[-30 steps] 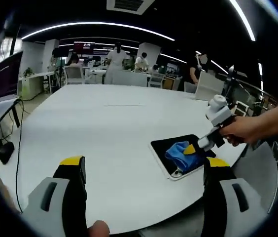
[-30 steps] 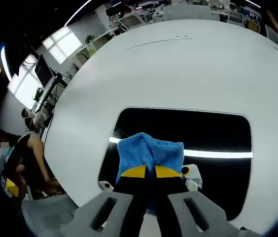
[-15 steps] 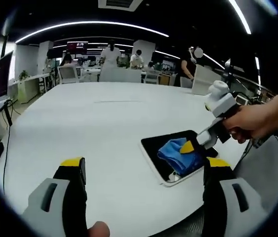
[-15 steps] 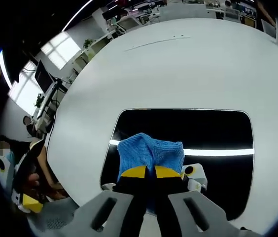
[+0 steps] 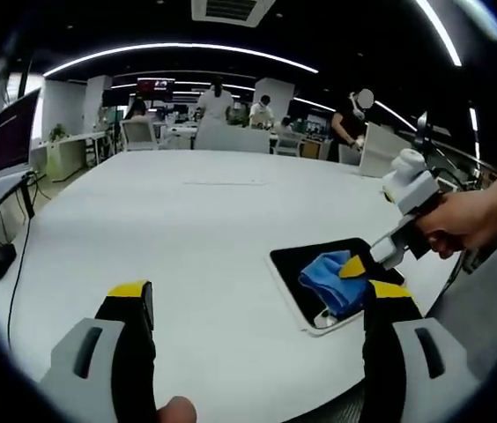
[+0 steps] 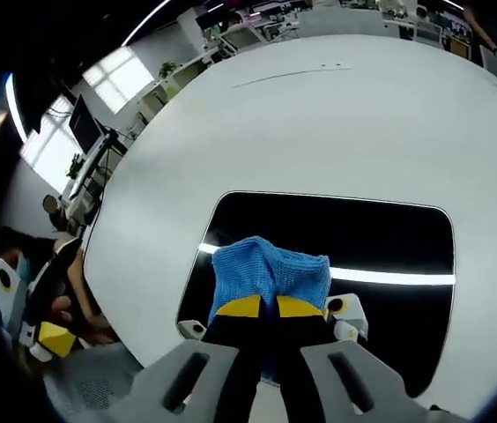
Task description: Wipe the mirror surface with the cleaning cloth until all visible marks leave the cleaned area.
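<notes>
A dark rectangular mirror (image 6: pixel 354 242) with a white rim lies flat on the white table (image 6: pixel 319 123). My right gripper (image 6: pixel 269 308) is shut on a blue cleaning cloth (image 6: pixel 270 273), pressed on the mirror's near left part. In the left gripper view the same mirror (image 5: pixel 306 264) lies at the right near the table edge, with the cloth (image 5: pixel 332 280) on it and the right gripper (image 5: pixel 354 266) held by a person's hand (image 5: pixel 460 225). My left gripper (image 5: pixel 253 300) hovers open above the table, its yellow-tipped jaws far apart with nothing between them.
The table (image 5: pixel 204 229) is wide and bare around the mirror. A grey chair (image 5: pixel 482 304) stands off its right edge. Desks, monitors and several people fill the far office (image 5: pixel 222 110). A seated person (image 6: pixel 50 291) shows beyond the table's left edge.
The left gripper's view has swung slightly, so the mirror sits a little further right. The right gripper stays shut on the cloth at almost the same spot on the mirror.
</notes>
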Demonstrator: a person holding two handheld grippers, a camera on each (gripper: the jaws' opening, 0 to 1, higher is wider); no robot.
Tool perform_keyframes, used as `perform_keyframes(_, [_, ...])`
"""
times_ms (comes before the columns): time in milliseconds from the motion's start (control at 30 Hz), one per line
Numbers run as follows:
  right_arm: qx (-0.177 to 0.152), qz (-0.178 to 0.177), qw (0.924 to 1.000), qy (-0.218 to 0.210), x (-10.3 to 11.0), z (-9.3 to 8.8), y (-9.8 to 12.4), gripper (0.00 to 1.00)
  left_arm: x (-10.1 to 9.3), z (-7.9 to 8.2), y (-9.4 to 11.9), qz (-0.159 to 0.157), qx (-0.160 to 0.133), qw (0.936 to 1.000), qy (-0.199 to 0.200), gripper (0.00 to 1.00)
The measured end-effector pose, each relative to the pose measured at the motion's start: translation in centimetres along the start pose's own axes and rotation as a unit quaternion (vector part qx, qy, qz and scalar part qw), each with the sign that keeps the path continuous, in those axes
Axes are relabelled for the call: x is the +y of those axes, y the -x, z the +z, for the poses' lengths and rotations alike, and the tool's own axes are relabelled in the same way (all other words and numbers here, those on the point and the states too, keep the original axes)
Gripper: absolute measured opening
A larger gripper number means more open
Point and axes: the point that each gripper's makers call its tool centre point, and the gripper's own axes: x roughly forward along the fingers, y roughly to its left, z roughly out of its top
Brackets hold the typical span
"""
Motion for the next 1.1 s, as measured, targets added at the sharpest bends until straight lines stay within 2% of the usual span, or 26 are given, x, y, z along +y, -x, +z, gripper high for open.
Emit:
perform_keyframes(167, [0.004,-0.015,0.9998,0.014,0.3,-0.1,0.0,0.0,-0.4,-0.6,-0.1,-0.008,0.017,0.9998,-0.01,0.99])
perform_keyframes(333, [-0.007,-0.017,0.9994,0.029,0.3,-0.3,0.2,0.0,0.2,-0.3,0.1,0.004,0.009,0.9995,-0.028,0.98])
perform_keyframes(367, [-0.002,-0.02,0.9996,0.02,0.4,-0.6,0.3,0.0,0.4,-0.4,0.2,0.007,0.011,0.9995,-0.03,0.98])
perform_keyframes(400, [0.02,-0.013,0.9997,-0.003,0.9,-1.3,0.5,0.0,0.6,-0.7,0.1,0.012,0.017,0.9993,-0.032,0.98])
perform_keyframes(533, [0.007,-0.013,0.9999,0.004,1.0,-1.4,0.6,0.0,0.5,-1.1,0.1,0.007,0.025,0.9993,-0.026,0.98])
perform_keyframes(600, [0.011,-0.006,0.9997,-0.022,1.3,-1.6,0.7,0.0,0.3,-1.1,0.1,0.002,0.025,0.9994,-0.026,0.99])
perform_keyframes(667, [0.009,-0.005,0.9997,-0.021,1.4,-1.9,0.8,0.0,-0.1,-1.5,0.0,-0.009,0.036,0.9987,-0.036,0.99])
perform_keyframes(767, [0.006,-0.004,0.9999,-0.015,1.5,-2.2,1.0,0.0,0.0,-1.8,0.0,-0.009,0.045,0.9982,-0.039,0.99])
perform_keyframes(833, [0.009,-0.002,0.9998,-0.015,1.5,-2.6,1.3,0.0,0.3,-1.9,0.0,-0.004,0.046,0.9981,-0.042,0.99])
perform_keyframes(900, [0.01,0.003,0.9998,-0.014,1.6,-3.1,1.5,0.0,1.1,-1.5,0.1,0.017,0.038,0.9975,-0.058,0.99])
perform_keyframes(1100, [0.013,0.009,0.9998,-0.008,1.7,-3.1,1.5,0.0,0.9,-1.7,0.2,0.011,0.043,0.9972,-0.059,0.99])
